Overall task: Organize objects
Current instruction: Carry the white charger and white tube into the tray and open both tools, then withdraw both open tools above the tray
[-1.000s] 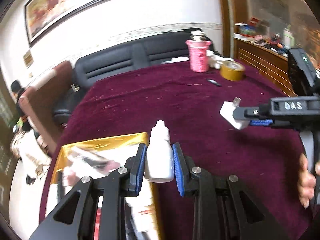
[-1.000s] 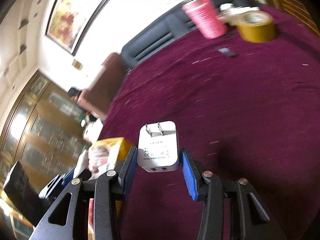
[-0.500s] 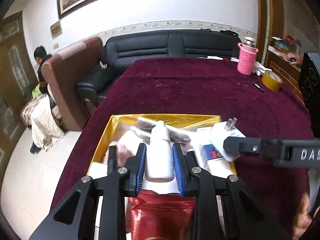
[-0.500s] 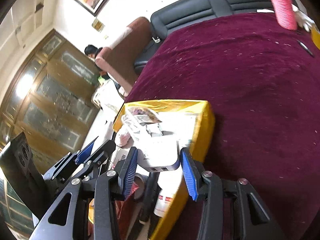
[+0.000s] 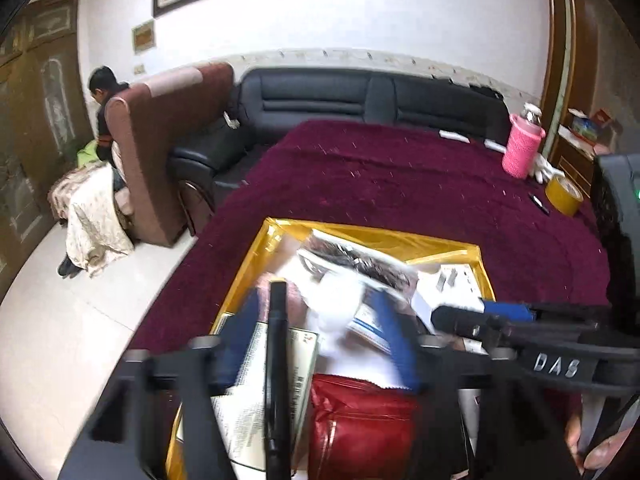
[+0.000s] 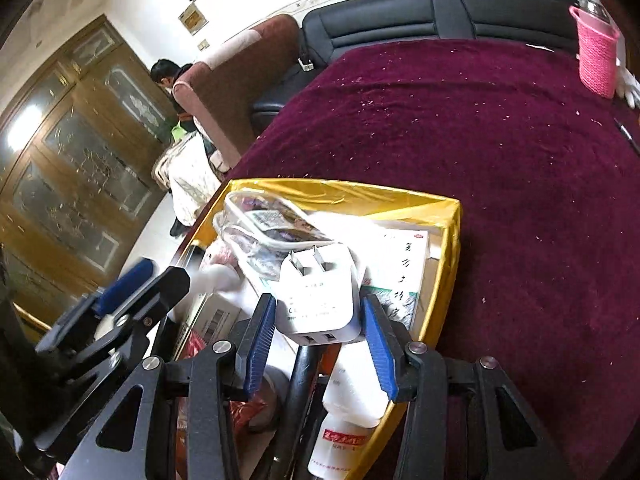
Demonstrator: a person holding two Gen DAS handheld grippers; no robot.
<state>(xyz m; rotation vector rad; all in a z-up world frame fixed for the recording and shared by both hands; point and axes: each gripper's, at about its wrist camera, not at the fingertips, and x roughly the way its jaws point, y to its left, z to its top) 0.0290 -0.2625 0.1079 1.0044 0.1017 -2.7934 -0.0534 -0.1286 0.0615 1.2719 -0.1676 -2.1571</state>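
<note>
Two grippers hang over the gold box [image 6: 450, 248], which sits near the left edge of the maroon table cover [image 6: 500, 152]. Left gripper [image 5: 320, 320]: jaws opening, pads parted wide; the small white bottle [image 5: 340, 300] lies blurred between them, touching neither pad as far as the smear allows judgement, above the box's contents. Right gripper [image 6: 318, 336]: the white charger [image 6: 320, 296] sits between its blue pads, prongs pointing away, over the right half of the box; a gap shows at the left pad, so whether it is grasped cannot be told. Box contents include a red pouch [image 5: 360, 420], a black pen [image 5: 276, 360], printed cartons and a clear packet. Toward the far right corner of the cover stand a pink cup [image 5: 522, 152] and a tape roll [image 5: 564, 196].
</note>
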